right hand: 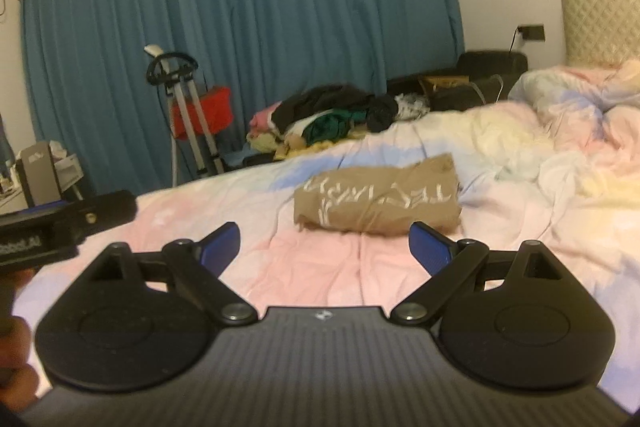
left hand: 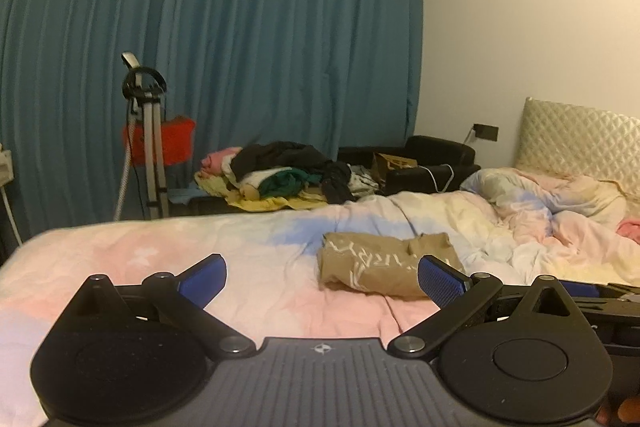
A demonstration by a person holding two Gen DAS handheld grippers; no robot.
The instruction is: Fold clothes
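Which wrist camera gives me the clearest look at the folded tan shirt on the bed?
The right wrist view: the folded tan shirt lies whole and unobstructed between the open fingers, its white lettering legible as a band. In the left wrist view the shirt sits off to the right, and the blue pad covers its near right corner.

A home bedroom: a rumpled bed with a quilted headboard, curtains behind it, clothes heaped beside.
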